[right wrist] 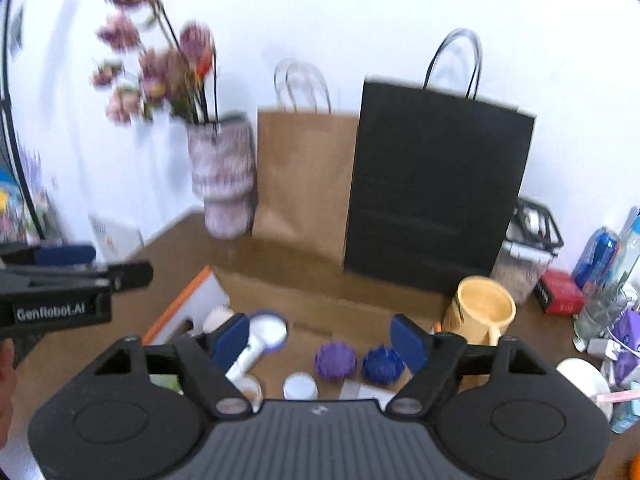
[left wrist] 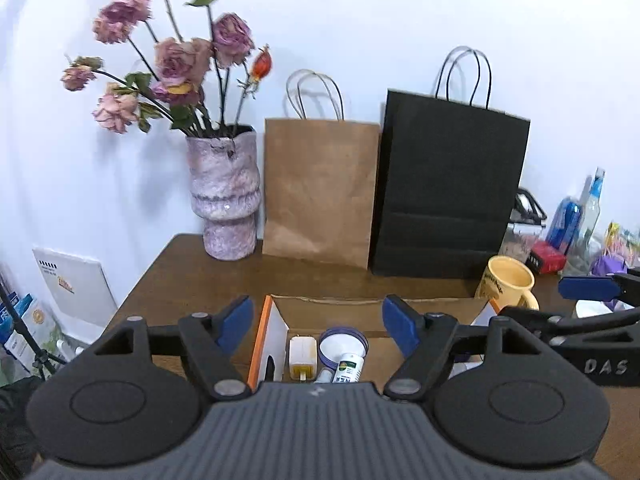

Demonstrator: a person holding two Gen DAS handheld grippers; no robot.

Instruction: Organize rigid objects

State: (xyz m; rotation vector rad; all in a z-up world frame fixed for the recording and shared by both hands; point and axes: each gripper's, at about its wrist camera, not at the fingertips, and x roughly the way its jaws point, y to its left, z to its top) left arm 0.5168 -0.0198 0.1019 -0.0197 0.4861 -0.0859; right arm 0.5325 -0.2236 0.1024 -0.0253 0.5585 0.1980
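An open cardboard box (left wrist: 352,310) lies on the brown table below both grippers. In the left wrist view it holds a white plug (left wrist: 303,356), a purple-rimmed round lid (left wrist: 343,344) and a small green-labelled bottle (left wrist: 349,366). The right wrist view shows the box floor (right wrist: 320,300) with a purple spiky disc (right wrist: 335,360), a blue spiky disc (right wrist: 383,365), a white jar (right wrist: 300,386) and the round lid (right wrist: 267,330). My left gripper (left wrist: 317,314) hangs open above the box, nothing between its fingers. My right gripper (right wrist: 320,330) is also open and holds nothing.
A yellow mug (left wrist: 508,282) stands at the box's right corner. Behind are a vase of dried roses (left wrist: 225,196), a brown paper bag (left wrist: 320,188) and a black paper bag (left wrist: 448,192). Bottles, a red box (right wrist: 560,292) and clutter crowd the right side.
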